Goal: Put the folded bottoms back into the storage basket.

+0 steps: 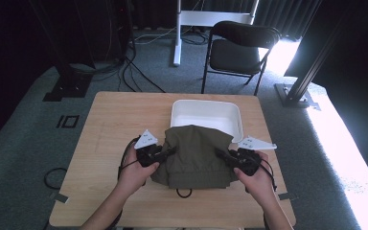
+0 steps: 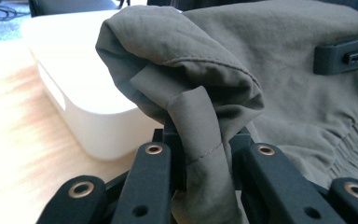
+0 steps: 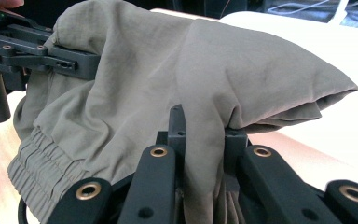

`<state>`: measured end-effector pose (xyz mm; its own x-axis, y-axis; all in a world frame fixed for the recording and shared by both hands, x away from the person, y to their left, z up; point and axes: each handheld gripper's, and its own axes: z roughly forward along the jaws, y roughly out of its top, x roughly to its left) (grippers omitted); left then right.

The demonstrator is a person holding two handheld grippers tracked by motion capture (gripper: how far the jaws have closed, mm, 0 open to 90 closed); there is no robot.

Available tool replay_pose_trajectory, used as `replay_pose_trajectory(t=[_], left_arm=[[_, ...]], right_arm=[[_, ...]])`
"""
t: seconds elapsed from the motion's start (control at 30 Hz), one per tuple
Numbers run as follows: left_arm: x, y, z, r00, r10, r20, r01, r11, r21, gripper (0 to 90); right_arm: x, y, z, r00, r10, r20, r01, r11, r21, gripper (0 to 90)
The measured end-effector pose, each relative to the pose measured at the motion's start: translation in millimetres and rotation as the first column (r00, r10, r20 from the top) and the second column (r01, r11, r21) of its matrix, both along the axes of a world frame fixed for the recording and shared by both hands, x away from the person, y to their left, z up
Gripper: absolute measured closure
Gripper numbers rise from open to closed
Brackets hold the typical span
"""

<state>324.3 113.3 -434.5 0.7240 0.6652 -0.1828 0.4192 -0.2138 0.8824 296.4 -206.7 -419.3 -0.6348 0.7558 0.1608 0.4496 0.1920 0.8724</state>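
Your forearms enter from the near edge, angled inward. Left gripper and right gripper each clamp a side of the garment, just near of the bin.

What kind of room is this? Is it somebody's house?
Probably not a house; it looks like a lab or recording room. A lone wooden table stands on grey carpet, with loose cables across the floor, dark curtains behind, and a folding chair.
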Motion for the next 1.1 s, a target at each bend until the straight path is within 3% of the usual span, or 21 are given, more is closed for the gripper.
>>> replay_pose_trajectory(t=[0.33, 0.7, 1.1], left_arm=[[27.1, -10.8, 25.0, 0.9994, -0.01, 0.033, 0.011, 0.9998, -0.016, 79.0], [56.9, -21.8, 41.9, 0.9987, -0.033, 0.04, 0.032, 0.9994, 0.01, 79.0], [99.1, -36.6, 56.9, 0.9993, 0.001, 0.037, 0.001, 0.9989, -0.047, 79.2]], right_arm=[[21.0, -10.2, 22.4, 0.9988, -0.044, 0.024, 0.043, 0.9987, 0.028, 80.0], [51.9, -18.0, 40.4, 0.9963, -0.084, 0.017, 0.083, 0.9955, 0.045, 80.1], [86.8, -26.5, 53.4, 0.9885, -0.151, 0.013, 0.149, 0.9863, 0.07, 80.2]])
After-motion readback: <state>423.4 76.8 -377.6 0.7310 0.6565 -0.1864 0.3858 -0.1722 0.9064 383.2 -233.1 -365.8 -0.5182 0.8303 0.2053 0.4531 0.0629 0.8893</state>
